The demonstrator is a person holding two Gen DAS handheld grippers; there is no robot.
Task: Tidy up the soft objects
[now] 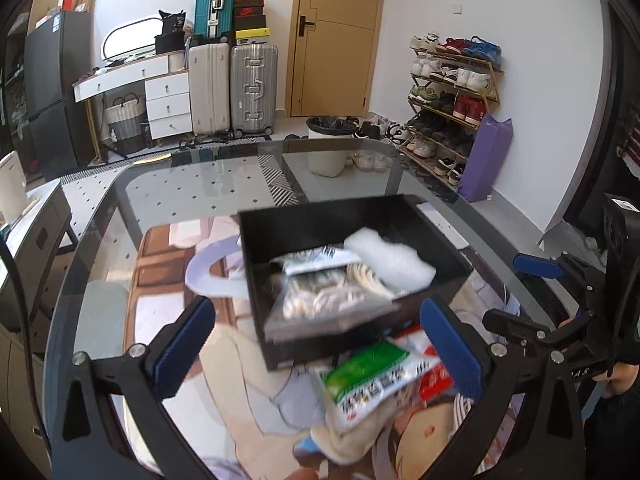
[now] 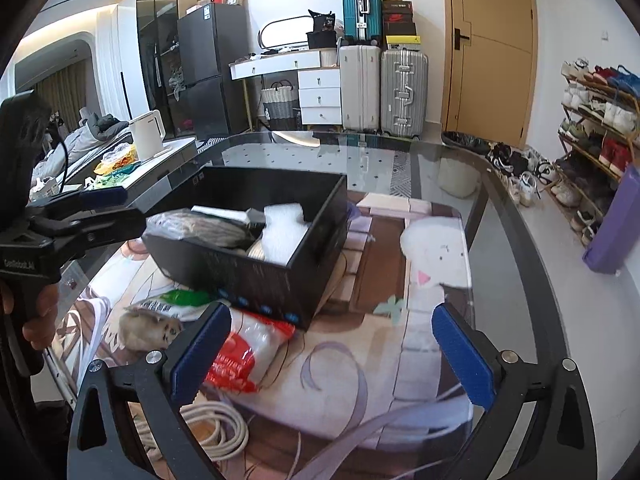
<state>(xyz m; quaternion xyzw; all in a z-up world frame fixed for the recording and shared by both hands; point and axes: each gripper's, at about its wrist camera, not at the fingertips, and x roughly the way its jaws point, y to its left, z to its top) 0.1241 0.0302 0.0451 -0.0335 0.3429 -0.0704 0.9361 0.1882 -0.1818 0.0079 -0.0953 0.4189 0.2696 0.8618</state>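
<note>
A black box [image 1: 360, 336] [image 2: 256, 280] stands on the printed mat and holds a clear bag of cable [image 1: 324, 300], a silver packet [image 1: 316, 262] and white foam [image 1: 390, 258] [image 2: 282, 232]. In front of it lie a green and white packet [image 1: 368, 380] [image 2: 180, 300], a red and white packet [image 2: 244, 352] [image 1: 432, 384], a beige plush [image 2: 148, 330] [image 1: 344, 444] and a coiled white cable [image 2: 212, 432]. My left gripper [image 1: 320, 348] is open and empty, over the box's near wall. My right gripper [image 2: 332, 356] is open and empty, right of the red packet.
The glass table's [image 2: 516, 240] rim curves round the mat. Beyond it are a white bin [image 1: 328, 148], a shoe rack [image 1: 452, 108], suitcases [image 1: 232, 88] and a door. A side table with a white kettle [image 2: 148, 132] stands to the left.
</note>
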